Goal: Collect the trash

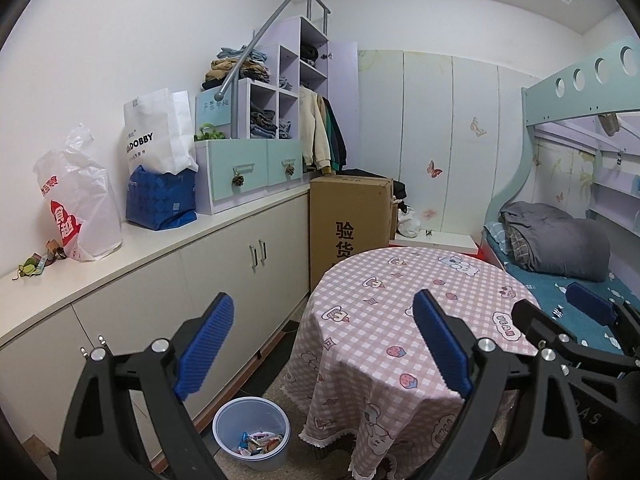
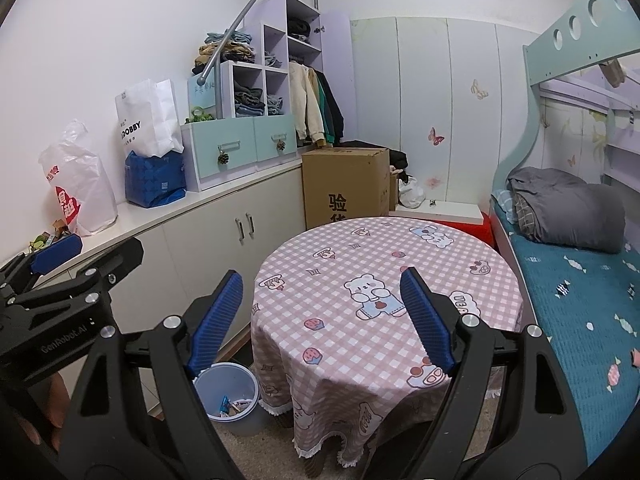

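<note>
A grey-blue trash bin (image 1: 252, 432) with several wrappers inside stands on the floor left of the round table (image 1: 420, 320); it also shows in the right wrist view (image 2: 230, 396). The table has a pink checked cloth (image 2: 380, 280) with nothing on it. My left gripper (image 1: 324, 344) is open and empty, held above the bin and the table's left edge. My right gripper (image 2: 320, 316) is open and empty over the table. Small scraps of trash (image 1: 36, 264) lie on the white counter at the far left, also seen in the right wrist view (image 2: 46, 236).
A white counter (image 1: 160, 240) with cabinets runs along the left wall, holding a white plastic bag (image 1: 76, 208), a blue bag (image 1: 160, 200) and a paper bag. A cardboard box (image 1: 348, 224) stands behind the table. A bunk bed (image 2: 580, 280) is at the right.
</note>
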Demonstrator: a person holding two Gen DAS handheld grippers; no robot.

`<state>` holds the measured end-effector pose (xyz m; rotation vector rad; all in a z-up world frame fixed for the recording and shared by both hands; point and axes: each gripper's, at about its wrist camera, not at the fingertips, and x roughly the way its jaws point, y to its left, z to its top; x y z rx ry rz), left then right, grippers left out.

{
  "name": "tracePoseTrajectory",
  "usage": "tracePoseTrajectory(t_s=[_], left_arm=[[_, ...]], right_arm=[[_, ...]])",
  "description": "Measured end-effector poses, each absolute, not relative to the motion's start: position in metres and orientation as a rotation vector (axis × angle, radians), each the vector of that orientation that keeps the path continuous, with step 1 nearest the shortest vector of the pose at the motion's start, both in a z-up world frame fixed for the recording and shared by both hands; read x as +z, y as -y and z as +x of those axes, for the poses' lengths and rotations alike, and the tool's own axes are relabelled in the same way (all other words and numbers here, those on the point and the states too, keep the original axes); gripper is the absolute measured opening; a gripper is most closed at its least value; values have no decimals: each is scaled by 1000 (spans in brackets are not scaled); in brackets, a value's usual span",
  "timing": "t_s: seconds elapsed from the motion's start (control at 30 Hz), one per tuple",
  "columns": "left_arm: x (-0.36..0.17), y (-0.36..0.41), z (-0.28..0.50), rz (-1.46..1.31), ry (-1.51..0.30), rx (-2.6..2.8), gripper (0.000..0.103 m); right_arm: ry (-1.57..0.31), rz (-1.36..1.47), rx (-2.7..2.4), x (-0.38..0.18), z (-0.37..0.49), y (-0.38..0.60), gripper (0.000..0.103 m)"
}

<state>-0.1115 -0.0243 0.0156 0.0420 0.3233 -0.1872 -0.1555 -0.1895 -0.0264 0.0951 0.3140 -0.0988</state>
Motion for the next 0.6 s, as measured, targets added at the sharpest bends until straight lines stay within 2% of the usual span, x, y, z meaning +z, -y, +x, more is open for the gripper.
tracePoseTrajectory(t_s=[0.6], left_arm=[[12,26,-112,51,-327,-190,89]], right_arm=[[-315,96,-100,-27,-156,189,80]])
